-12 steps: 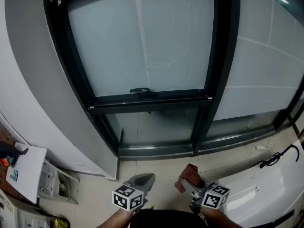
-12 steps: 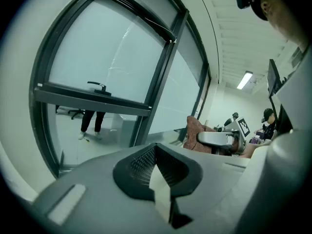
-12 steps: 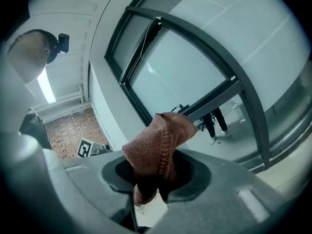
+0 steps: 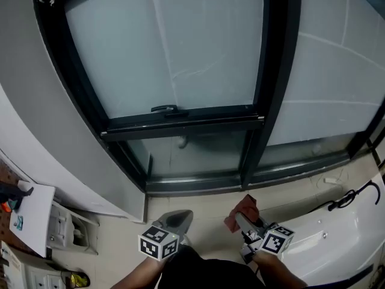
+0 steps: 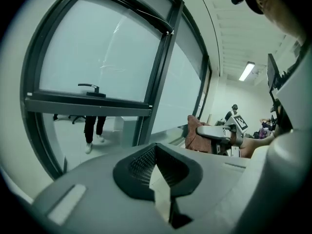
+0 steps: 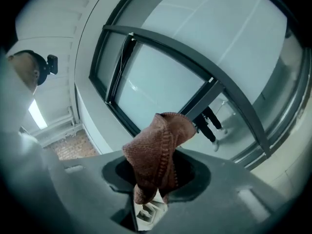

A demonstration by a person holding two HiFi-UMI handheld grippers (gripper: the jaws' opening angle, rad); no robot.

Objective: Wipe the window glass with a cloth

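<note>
The window glass [image 4: 174, 47] fills the top of the head view, set in a black frame with a black handle [image 4: 163, 108] on the lower rail. My right gripper [image 4: 245, 220] is low in that view, short of the sill, shut on a reddish-brown knitted cloth [image 4: 240, 211]. In the right gripper view the cloth [image 6: 157, 150] bunches up out of the jaws of the right gripper [image 6: 153, 191] toward the glass [image 6: 161, 77]. My left gripper [image 4: 179, 220] is beside it, shut and holding nothing. The left gripper view shows the left gripper [image 5: 158, 172], the pane [image 5: 97, 48] and the cloth [image 5: 194, 133].
A grey wall [image 4: 36, 119] flanks the window on the left, with white boxes [image 4: 33, 215] at its foot. A white surface [image 4: 337, 245] with a black cable [image 4: 355, 196] lies to the right. A second pane [image 4: 331, 71] is at the right. A person's legs [image 5: 92, 128] show through the glass.
The head view has shifted slightly, so the window sits a bit further left. Both grippers are a little higher in the frame. The right gripper still holds the cloth.
</note>
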